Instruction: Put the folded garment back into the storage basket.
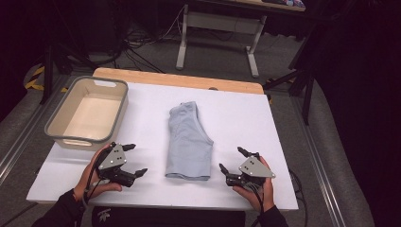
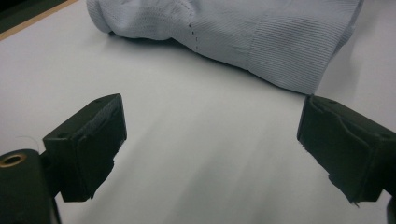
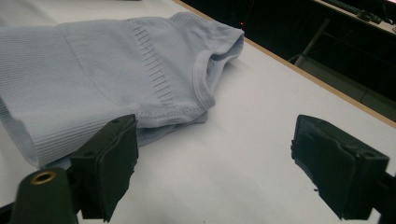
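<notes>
A folded light-blue ribbed garment (image 1: 188, 142) lies in the middle of the white table top (image 1: 236, 118), running front to back. My left gripper (image 1: 135, 159) rests near the front edge, to the left of the garment, open, its jaws empty and aimed toward the cloth (image 2: 243, 32). To the right of the garment sits my right gripper (image 1: 232, 159), also open and empty, with the garment's hem and folded edge (image 3: 93, 79) just ahead of its jaws. Neither gripper touches the cloth.
A grey plastic tub (image 1: 56, 120), empty inside, stands at the table's left side. A wooden strip (image 1: 179, 79) runs along the far edge. Beyond it stand a desk frame (image 1: 215, 28) and cables on the floor.
</notes>
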`<state>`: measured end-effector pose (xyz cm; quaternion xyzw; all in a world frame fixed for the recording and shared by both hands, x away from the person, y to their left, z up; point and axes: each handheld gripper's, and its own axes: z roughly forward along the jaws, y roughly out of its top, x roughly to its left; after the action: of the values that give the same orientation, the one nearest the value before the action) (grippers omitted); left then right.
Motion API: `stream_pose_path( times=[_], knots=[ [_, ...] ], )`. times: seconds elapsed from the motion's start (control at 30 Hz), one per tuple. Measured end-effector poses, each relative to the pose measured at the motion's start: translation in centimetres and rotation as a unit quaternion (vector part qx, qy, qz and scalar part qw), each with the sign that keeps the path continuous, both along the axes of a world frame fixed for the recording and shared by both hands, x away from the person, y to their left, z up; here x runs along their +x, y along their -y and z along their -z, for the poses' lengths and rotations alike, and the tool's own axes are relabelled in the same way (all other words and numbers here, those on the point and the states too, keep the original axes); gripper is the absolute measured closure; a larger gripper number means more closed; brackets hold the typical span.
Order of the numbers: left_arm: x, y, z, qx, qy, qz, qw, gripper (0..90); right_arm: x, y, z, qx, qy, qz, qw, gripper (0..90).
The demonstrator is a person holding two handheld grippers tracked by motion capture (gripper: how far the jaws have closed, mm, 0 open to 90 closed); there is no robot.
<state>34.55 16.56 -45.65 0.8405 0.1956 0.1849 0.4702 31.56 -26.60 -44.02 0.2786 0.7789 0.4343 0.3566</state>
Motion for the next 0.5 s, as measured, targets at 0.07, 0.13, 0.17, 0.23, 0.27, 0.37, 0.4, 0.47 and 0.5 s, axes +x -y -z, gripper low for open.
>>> stream_pose_path(
  times=[0.07, 0.13, 0.17, 0.23, 0.27, 0.37, 0.4, 0.47, 0.5],
  knots=[
    [0.11, 0.30, 0.01, 0.001, -0.001, -0.001, 1.0000, 10.3, -0.12, 0.11, 0.04, -0.006, 0.001, 0.002, 1.0000, 16.0],
    [0.20, 0.40, 0.14, 0.001, -0.006, -0.003, 1.0000, 10.8, -0.15, 0.27, -0.05, -0.002, 0.004, 0.008, 1.0000, 16.7],
    [0.21, 0.40, 0.19, 0.001, -0.009, -0.002, 1.0000, 11.4, -0.15, 0.37, -0.12, 0.002, 0.008, 0.013, 0.9999, 17.3],
    [0.20, 0.40, 0.21, 0.000, -0.011, 0.000, 0.9999, 11.6, -0.09, 0.52, -0.22, 0.007, 0.010, 0.019, 0.9997, 17.4],
    [0.18, 0.41, 0.18, 0.000, -0.010, -0.002, 0.9999, 11.9, -0.04, 0.60, -0.22, 0.008, 0.011, 0.024, 0.9996, 18.0],
    [0.36, 0.55, 0.10, -0.008, -0.022, -0.007, 0.9997, 13.0, 0.06, 0.79, -0.26, 0.012, 0.013, 0.034, 0.9993, 18.6],
    [0.47, 0.67, 0.11, -0.008, -0.030, -0.013, 0.9994, 12.9, 0.09, 0.85, -0.27, 0.014, 0.012, 0.036, 0.9992, 18.6],
    [0.73, 0.91, 0.11, -0.022, -0.055, -0.016, 0.9981, 12.9, 0.06, 0.86, -0.26, 0.015, 0.011, 0.038, 0.9991, 19.1],
    [0.77, 1.01, 0.12, -0.024, -0.061, -0.016, 0.9977, 12.5, 0.02, 0.81, -0.25, 0.014, 0.012, 0.036, 0.9992, 19.5]
  ],
)
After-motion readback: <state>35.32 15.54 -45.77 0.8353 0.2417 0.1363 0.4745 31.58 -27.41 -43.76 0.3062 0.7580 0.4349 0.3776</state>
